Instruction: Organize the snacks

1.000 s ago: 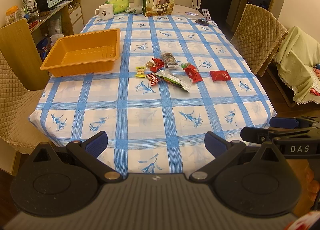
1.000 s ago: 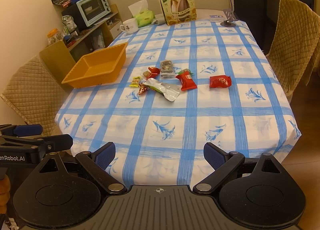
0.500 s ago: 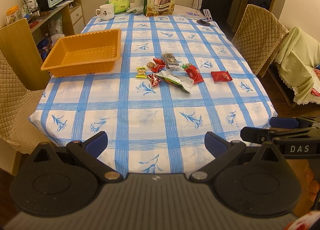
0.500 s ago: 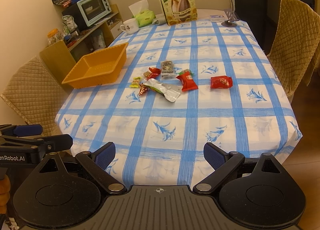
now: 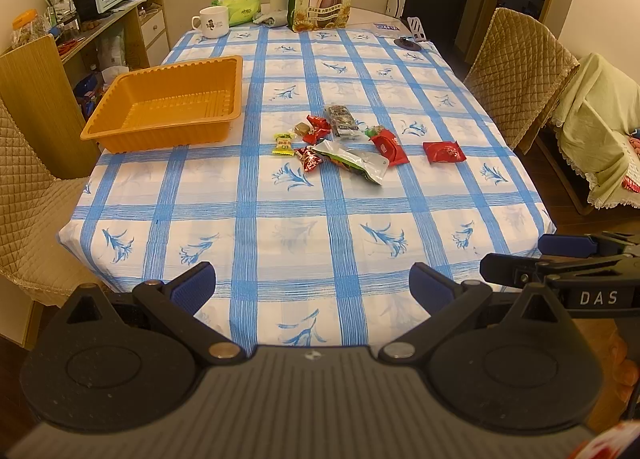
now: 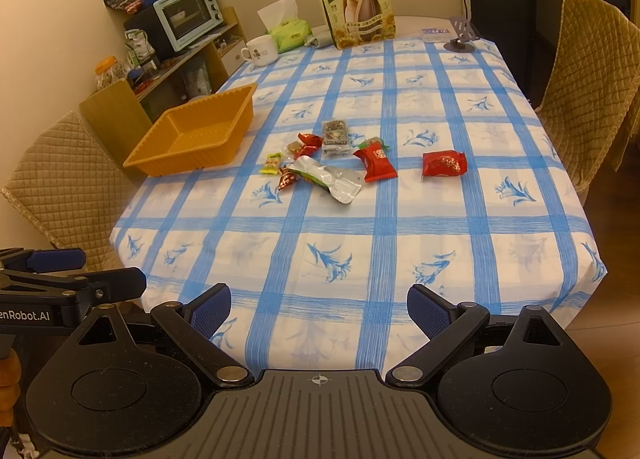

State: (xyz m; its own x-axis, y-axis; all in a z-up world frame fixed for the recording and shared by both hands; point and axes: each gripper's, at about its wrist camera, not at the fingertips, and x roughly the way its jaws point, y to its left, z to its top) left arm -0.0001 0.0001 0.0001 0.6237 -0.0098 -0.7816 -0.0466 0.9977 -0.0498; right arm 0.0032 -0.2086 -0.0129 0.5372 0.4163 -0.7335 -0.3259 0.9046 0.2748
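Grippers, left [image 5: 312, 285] and right [image 6: 319, 309], gape empty; we should pinch the lone red packet [image 6: 444, 164] first, then drop it in the orange tray [image 6: 192, 139].

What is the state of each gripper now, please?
Left gripper: open, holding nothing.
Right gripper: open, holding nothing.

A blue-and-white checked tablecloth [image 5: 320, 219] with blue flower prints fills the frame; the tray [image 5: 168, 107] upper left is orange.
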